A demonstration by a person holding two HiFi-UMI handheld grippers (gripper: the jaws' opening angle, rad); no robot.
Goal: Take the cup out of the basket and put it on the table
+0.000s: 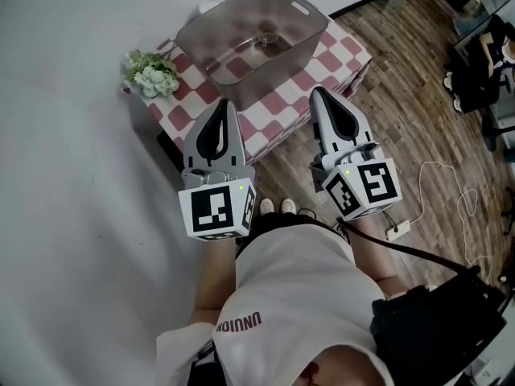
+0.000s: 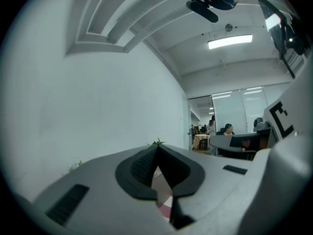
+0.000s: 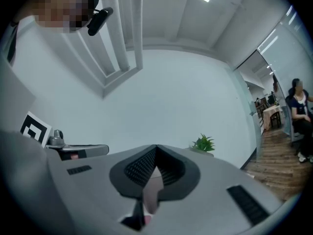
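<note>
Hovering level and short of the surface, the left gripper [image 1: 223,103] has its jaws pressed together with nothing between them. The right gripper [image 1: 318,91] beside it is likewise closed and empty. Both point toward the basket [image 1: 310,43], which stands just ahead on the checked surface [image 1: 342,55].

The cup [image 1: 265,34] sits inside the basket near its middle. It shows only dimly through the smoky wall, so which way it faces is hard to tell.

The reach has not begun. It would go best if one gripper opens wide before it crosses the rim and then comes down from above rather than through the wall. It should close on the cup's side and lift straight up until the cup clears the rim. The bare checks on the near side of the basket look like the safest landing spot, well away from the flowers [image 1: 151,72] at the corner.
</note>
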